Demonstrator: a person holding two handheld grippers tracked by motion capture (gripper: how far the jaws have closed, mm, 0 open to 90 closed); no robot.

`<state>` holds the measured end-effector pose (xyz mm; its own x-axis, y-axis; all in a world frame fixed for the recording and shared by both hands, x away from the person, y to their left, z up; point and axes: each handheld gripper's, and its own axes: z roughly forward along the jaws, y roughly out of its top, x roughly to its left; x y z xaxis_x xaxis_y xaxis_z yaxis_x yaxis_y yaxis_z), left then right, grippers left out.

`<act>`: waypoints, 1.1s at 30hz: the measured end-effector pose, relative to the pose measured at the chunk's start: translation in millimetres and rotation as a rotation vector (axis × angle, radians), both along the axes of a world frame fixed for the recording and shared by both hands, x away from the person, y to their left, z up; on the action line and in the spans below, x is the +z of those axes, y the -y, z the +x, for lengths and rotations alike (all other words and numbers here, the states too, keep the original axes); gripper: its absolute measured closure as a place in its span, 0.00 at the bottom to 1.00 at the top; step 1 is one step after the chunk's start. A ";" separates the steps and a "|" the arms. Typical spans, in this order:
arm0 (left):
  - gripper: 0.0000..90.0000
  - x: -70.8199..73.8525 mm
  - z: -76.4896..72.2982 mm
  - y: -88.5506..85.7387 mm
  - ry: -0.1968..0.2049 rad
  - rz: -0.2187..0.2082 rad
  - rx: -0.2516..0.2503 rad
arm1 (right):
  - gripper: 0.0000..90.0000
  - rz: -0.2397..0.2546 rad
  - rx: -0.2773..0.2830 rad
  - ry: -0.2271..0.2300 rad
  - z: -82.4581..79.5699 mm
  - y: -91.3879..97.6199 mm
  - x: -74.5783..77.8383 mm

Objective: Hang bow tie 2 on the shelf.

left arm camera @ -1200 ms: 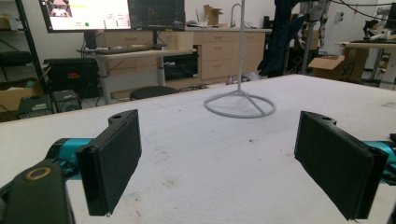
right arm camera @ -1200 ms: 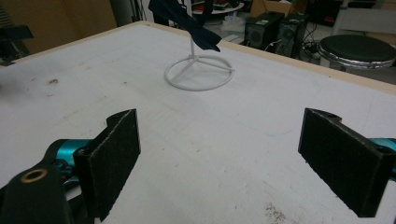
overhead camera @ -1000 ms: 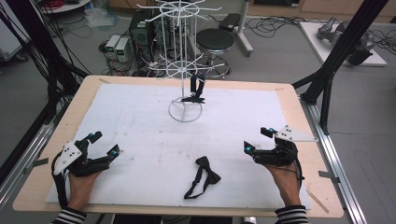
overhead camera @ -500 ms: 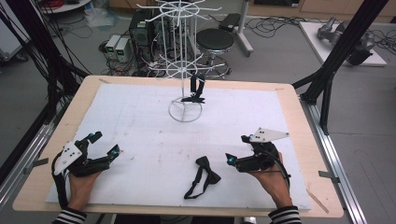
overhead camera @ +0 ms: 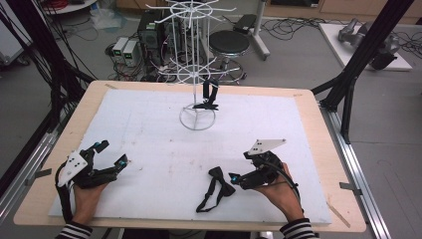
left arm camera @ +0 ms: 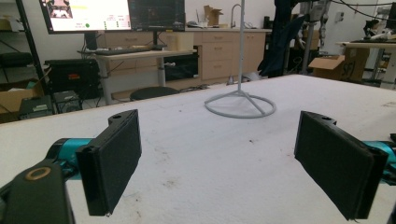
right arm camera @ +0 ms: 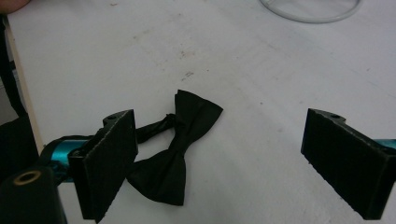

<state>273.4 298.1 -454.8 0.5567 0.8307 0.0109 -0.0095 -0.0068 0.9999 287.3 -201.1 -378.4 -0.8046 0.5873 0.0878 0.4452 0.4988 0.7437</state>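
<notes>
A black bow tie with its strap lies flat on the white mat near the front edge. My right gripper is just to its right, pointing left at it, with the jaws wide open. In the right gripper view the bow tie lies close to the left jaw and partly behind it, untouched by the right gripper. A second black bow tie hangs on the white wire rack at the back. My left gripper rests at the front left, open and empty.
The rack's ring base stands on the mat at the back centre, and it is the rack base ahead in the left gripper view. The wooden table edge frames the mat. Black frame posts rise beside the table.
My right gripper has moved left across the mat, from the right side up to the lying bow tie. The left gripper and both bow ties have stayed where they were.
</notes>
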 end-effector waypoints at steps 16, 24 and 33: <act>0.17 0.3 0.6 -0.2 -0.008 0.002 0.001 | 0.12 -0.116 0.063 -0.088 3.7 -23.7 -9.0; 0.17 0.2 0.5 0.1 -0.008 0.001 0.001 | 0.20 -0.159 0.070 -0.132 5.3 -32.0 -14.2; 0.17 0.2 0.5 0.3 -0.007 0.002 0.003 | 0.27 -0.193 0.088 -0.178 8.9 -42.7 -22.0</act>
